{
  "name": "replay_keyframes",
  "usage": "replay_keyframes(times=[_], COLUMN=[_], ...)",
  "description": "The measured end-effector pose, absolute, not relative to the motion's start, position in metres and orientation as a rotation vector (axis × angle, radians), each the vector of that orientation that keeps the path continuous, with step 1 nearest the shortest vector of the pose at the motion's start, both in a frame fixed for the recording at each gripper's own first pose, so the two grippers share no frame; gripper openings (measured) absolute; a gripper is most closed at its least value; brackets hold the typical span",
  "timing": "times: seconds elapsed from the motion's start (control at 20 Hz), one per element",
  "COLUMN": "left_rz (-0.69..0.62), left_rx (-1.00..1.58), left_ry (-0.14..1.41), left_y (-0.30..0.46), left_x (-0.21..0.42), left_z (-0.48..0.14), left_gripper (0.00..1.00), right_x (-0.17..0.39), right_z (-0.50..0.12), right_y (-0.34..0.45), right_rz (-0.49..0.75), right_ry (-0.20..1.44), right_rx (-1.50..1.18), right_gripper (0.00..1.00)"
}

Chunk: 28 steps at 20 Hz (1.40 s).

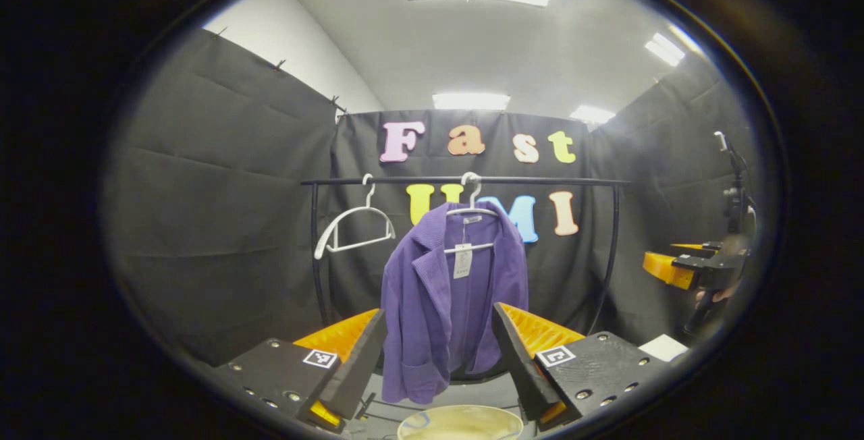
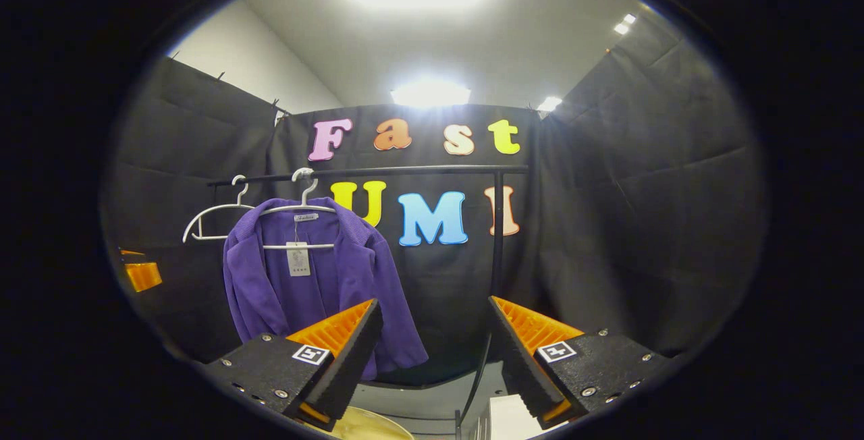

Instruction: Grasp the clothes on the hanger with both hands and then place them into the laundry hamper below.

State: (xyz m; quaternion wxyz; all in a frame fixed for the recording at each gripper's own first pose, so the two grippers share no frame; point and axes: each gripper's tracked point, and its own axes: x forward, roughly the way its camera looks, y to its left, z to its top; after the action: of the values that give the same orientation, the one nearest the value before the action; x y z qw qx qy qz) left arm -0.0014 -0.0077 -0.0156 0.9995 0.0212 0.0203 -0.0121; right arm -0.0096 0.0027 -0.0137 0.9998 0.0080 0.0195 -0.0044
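A purple jacket [image 1: 449, 295] with a paper tag hangs on a white hanger [image 1: 470, 209] from a black rail [image 1: 466, 181]. My left gripper [image 1: 439, 332] is open, facing the jacket from some distance, its fingers framing the jacket's lower half. In the right gripper view the jacket [image 2: 307, 288] hangs to the left, and my right gripper [image 2: 432, 322] is open, pointing at the wall right of it. The hamper's pale rim [image 1: 460, 421] shows at the bottom between the left fingers and in the right gripper view as the hamper rim [image 2: 368, 426]. The right gripper [image 1: 688, 266] also appears far right in the left gripper view.
An empty white hanger [image 1: 354, 224] hangs on the rail left of the jacket. The rail's curved black uprights [image 1: 612, 258] stand at both ends. Black cloth walls close the booth. A white object [image 2: 516, 416] lies low beside the rack's base.
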Motion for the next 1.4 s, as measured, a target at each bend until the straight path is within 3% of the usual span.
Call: replay_keyframes(times=[0.7,0.9,0.95,1.4], left_rz=[-0.001,0.015,0.012,0.127], left_rx=[0.032,0.019,0.004,-0.069], left_ry=[0.068,0.057,0.056,0.096], left_y=[-0.005,-0.009,-0.013,-0.018], left_x=[0.011,0.027,0.034,0.134], left_z=[-0.014,0.000,0.000,0.002], left_gripper=[0.96,0.96,0.90,0.90], right_x=[0.003,0.031,0.040,0.137], right_z=[0.002,0.022,0.026,0.036], right_y=[0.031,0.050,0.055,0.115], right_rz=[0.045,0.087,0.099,0.277], right_ry=[0.048,0.034,0.032,0.033], right_rx=[-0.016,-0.027,-0.027,0.044], right_gripper=[0.96,0.96,0.96,0.95])
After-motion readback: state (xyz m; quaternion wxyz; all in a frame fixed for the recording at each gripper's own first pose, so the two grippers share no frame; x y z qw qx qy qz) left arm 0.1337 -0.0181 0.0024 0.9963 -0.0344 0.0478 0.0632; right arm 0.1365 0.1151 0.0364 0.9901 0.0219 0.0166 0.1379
